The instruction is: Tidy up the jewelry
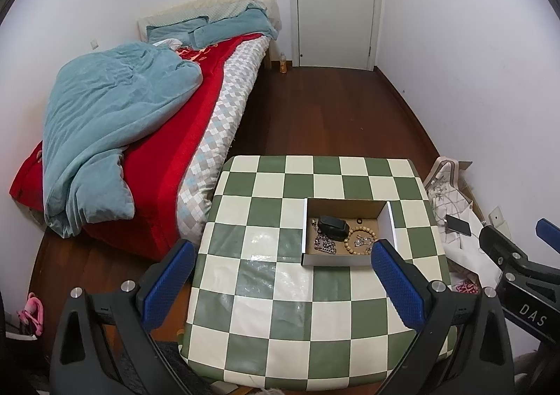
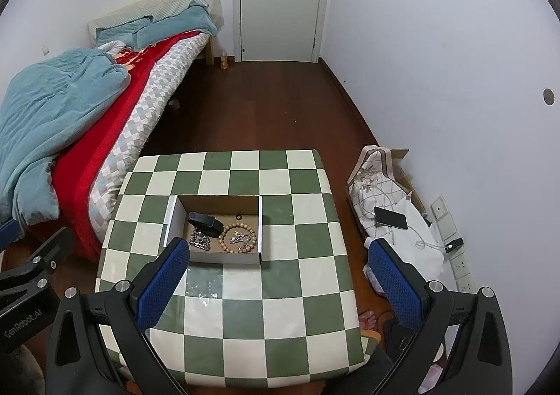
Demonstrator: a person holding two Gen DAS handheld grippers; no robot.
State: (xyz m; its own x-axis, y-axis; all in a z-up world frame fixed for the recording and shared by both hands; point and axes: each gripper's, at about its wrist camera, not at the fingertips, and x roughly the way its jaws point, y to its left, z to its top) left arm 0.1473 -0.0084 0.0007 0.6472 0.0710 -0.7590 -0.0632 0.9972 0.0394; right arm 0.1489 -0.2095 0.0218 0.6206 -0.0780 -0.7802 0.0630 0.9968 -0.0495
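A shallow white cardboard box [image 1: 337, 259] [image 2: 224, 258] stands on the green-and-white checked table [image 1: 266, 290] [image 2: 287, 290]. Inside lie a black band [image 1: 333, 226] [image 2: 204, 220], a silver chain [image 1: 325, 242] [image 2: 200, 240], a wooden bead bracelet [image 1: 350, 244] [image 2: 227, 244] around silver trinkets [image 1: 364, 241] [image 2: 239, 238], and a small dark ring [image 1: 358, 221] [image 2: 239, 216]. My left gripper [image 1: 281, 284] is open and empty, above the table in front of the box. My right gripper [image 2: 278, 281] is open and empty, to the box's right.
A bed [image 1: 140, 136] with a teal duvet and red blanket stands left of the table. A patterned bag with a phone [image 2: 390, 217] on it sits on the floor at the right, by wall sockets [image 2: 462, 265]. A white door [image 1: 336, 3] is at the back.
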